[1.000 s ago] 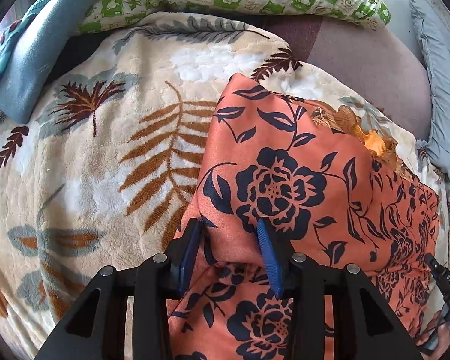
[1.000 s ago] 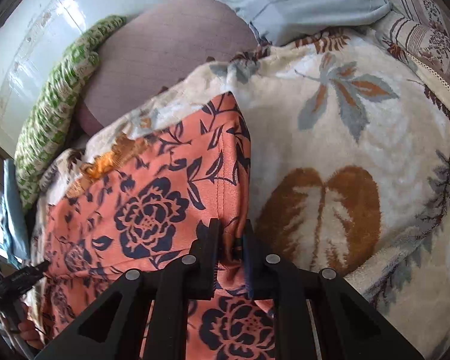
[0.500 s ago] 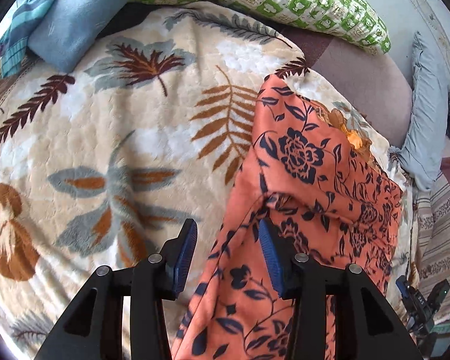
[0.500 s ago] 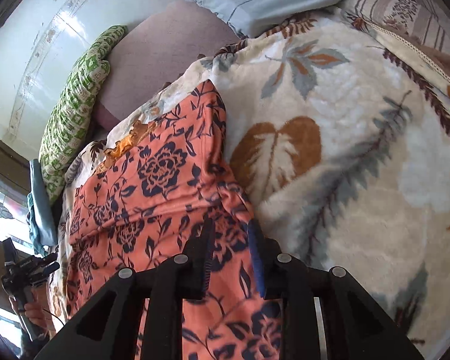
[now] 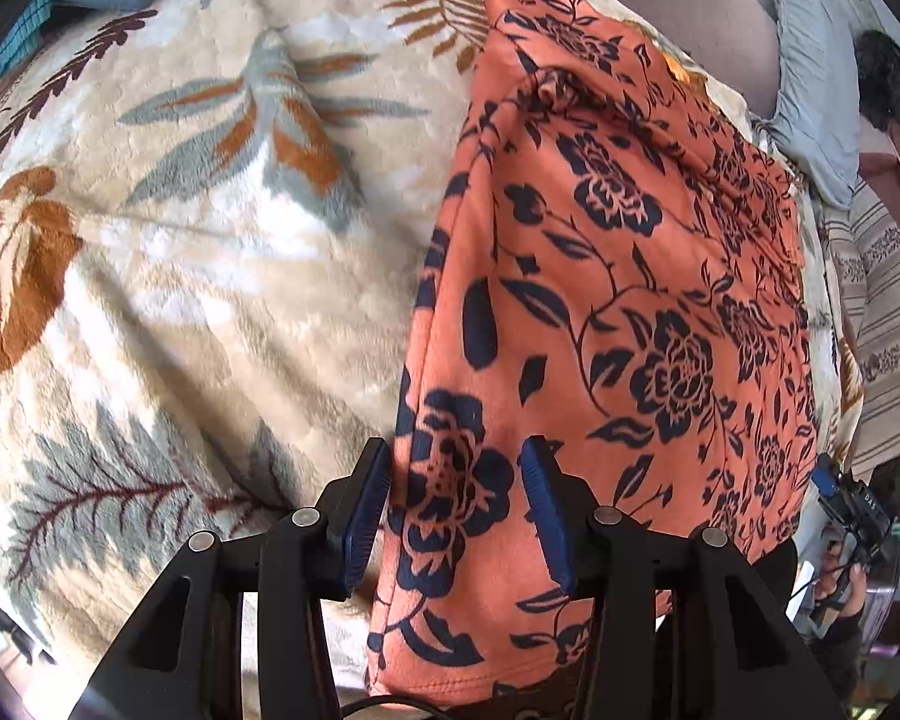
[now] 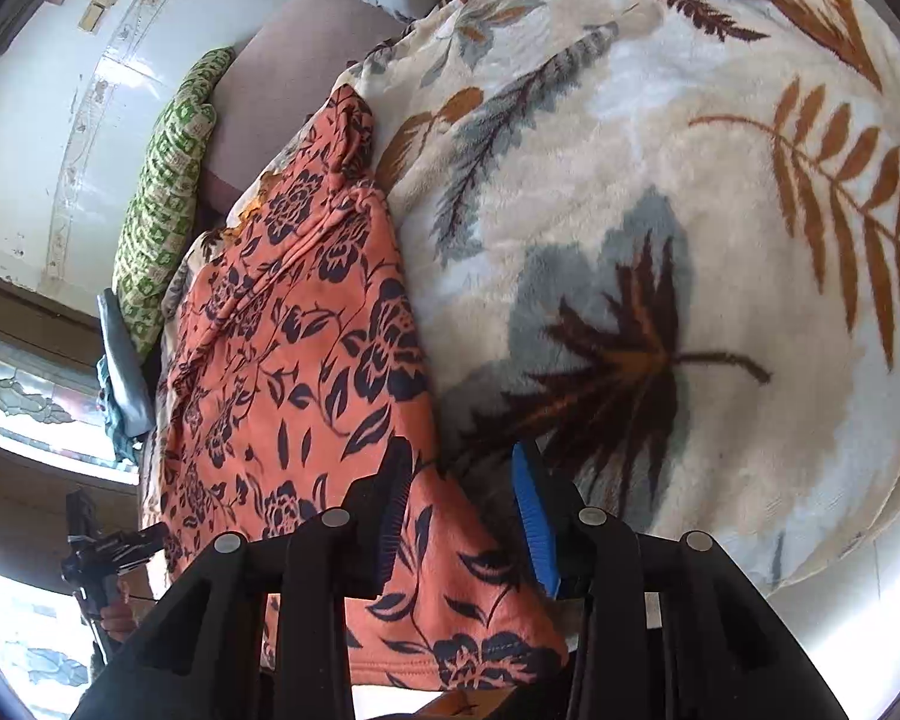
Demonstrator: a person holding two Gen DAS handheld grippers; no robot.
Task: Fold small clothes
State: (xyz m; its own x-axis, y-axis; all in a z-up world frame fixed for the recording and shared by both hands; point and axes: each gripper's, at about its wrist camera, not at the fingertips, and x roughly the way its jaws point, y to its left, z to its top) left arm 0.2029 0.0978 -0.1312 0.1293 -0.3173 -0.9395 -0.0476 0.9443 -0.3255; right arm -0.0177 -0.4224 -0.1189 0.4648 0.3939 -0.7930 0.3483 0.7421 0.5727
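Note:
An orange garment with a dark blue flower print [image 5: 618, 276] lies stretched out on a cream blanket with leaf patterns [image 5: 198, 228]. My left gripper [image 5: 456, 504] is open, its blue pads either side of the garment's near left corner. My right gripper [image 6: 462, 504] is open too, straddling the garment's near right edge [image 6: 306, 360]. The cloth's near hem hangs over the bed's front edge in both views. The other hand-held gripper shows small at each frame's edge.
A green patterned pillow [image 6: 162, 192] and a blue-grey pillow [image 5: 810, 78] lie at the far end of the bed. A mauve sheet [image 6: 306, 60] shows beyond the blanket [image 6: 660, 210]. A striped cloth [image 5: 882, 312] lies to the right.
Both grippers have pulled back toward the bed's front edge, drawing the garment out long. The right jaws, shut on the cloth a second ago, have opened wide. The left jaws stay open.

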